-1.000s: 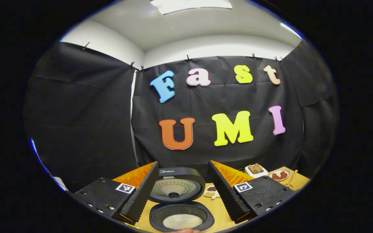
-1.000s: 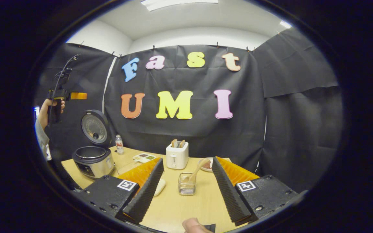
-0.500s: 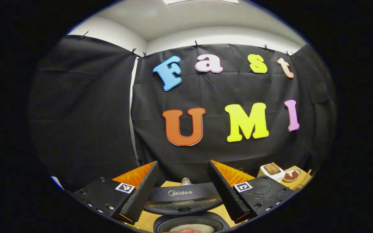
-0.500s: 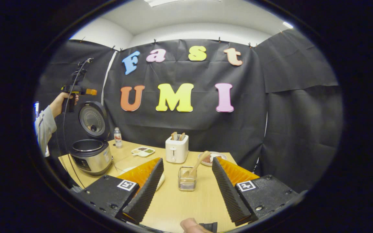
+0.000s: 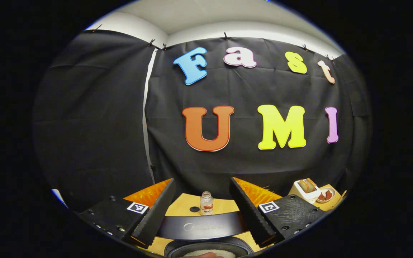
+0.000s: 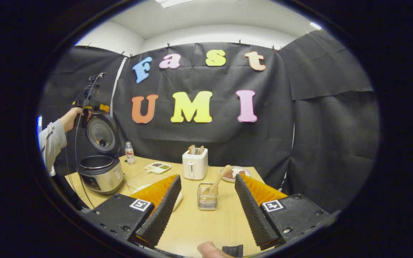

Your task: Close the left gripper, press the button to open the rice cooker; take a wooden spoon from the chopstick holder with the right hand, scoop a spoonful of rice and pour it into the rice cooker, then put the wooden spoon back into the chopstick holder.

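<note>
The rice cooker [image 6: 100, 173] stands at the table's left end with its lid [image 6: 100, 133] raised upright. My left gripper [image 5: 202, 180] is open and empty, right above that lid. The lid's black top edge [image 5: 201, 226] lies between its fingers, and the pot with white rice [image 5: 210, 253] is below. A hand holds the left gripper [image 6: 86, 106] at the lid's top. My right gripper [image 6: 207, 177] is open and empty, low over the table. The wire chopstick holder [image 6: 207, 201] stands ahead between its fingers, and the wooden spoon [image 6: 218, 181] leans in it.
A white toaster [image 6: 195, 163] with bread stands behind the holder, next to a plate of food [image 6: 235, 173]. A small bottle [image 6: 129, 152] and a sauce dish [image 6: 158, 166] are near the cooker. A clear bowl [image 6: 143, 181] sits partly behind the right gripper's left finger.
The left gripper has moved forward and down to the raised lid's top; the lid now shows edge-on and the bottle appears behind it. The right gripper has barely moved.
</note>
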Demonstrator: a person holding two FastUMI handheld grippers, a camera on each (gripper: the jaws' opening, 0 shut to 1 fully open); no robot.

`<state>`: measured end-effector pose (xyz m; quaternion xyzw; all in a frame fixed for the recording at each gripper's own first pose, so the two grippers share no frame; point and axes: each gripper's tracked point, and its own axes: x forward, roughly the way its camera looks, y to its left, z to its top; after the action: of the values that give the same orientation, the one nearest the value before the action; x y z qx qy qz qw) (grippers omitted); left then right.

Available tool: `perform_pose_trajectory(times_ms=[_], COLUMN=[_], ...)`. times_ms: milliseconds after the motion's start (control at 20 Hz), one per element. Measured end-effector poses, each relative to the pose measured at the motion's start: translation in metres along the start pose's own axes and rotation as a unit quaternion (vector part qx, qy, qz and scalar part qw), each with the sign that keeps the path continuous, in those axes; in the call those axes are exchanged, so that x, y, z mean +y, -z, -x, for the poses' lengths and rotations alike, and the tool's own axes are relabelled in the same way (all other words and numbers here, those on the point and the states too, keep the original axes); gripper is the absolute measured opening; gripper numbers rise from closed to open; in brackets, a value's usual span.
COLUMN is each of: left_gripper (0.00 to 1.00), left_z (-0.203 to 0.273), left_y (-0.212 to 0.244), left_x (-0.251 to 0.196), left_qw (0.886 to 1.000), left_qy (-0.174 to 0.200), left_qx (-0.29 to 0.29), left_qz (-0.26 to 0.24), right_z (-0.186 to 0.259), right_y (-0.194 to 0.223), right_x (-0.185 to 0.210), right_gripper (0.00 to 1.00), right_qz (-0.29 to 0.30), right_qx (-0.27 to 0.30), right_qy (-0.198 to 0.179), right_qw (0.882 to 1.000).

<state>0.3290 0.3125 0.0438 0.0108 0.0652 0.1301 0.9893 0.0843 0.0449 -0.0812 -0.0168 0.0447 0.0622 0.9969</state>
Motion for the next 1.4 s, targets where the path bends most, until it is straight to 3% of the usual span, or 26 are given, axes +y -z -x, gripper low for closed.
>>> perform_pose_trajectory(times_ms=[50, 100, 150, 700, 900, 1250, 1400], left_gripper=[0.96, 0.91, 0.99, 0.99, 1.0, 0.98, 0.99], left_z=[0.002, 0.004, 0.006, 0.071, 0.098, 0.139, 0.149], left_y=[0.007, 0.006, 0.009, 0.047, 0.082, 0.163, 0.176], left_x=[-0.001, -0.002, -0.004, -0.016, -0.025, -0.031, -0.032], left_qw=[1.0, 1.0, 1.0, 0.999, 0.997, 0.988, 0.99], left_qy=[-0.001, -0.001, 0.001, 0.003, 0.024, 0.023, 0.025], left_qx=[0.014, 0.01, 0.017, 0.043, 0.071, 0.149, 0.14], left_qz=[0.001, 0.008, 0.012, 0.014, 0.018, 0.03, 0.017], right_z=[0.001, 0.004, 0.006, 0.028, 0.036, 0.043, 0.042], right_y=[-0.001, -0.003, -0.004, -0.004, -0.003, -0.011, -0.012], right_x=[0.0, 0.0, 0.0, 0.003, 0.007, 0.006, 0.006], right_gripper=[0.98, 0.98, 0.98, 0.98, 0.97, 0.97, 0.97], right_qz=[0.0, -0.001, -0.002, -0.02, -0.025, -0.03, -0.029], right_qx=[-0.002, -0.004, -0.007, -0.014, -0.013, -0.024, -0.026], right_qy=[0.0, 0.0, 0.001, 0.003, -0.003, -0.006, -0.007], right_qw=[1.0, 1.0, 1.0, 1.0, 1.0, 0.999, 0.999])
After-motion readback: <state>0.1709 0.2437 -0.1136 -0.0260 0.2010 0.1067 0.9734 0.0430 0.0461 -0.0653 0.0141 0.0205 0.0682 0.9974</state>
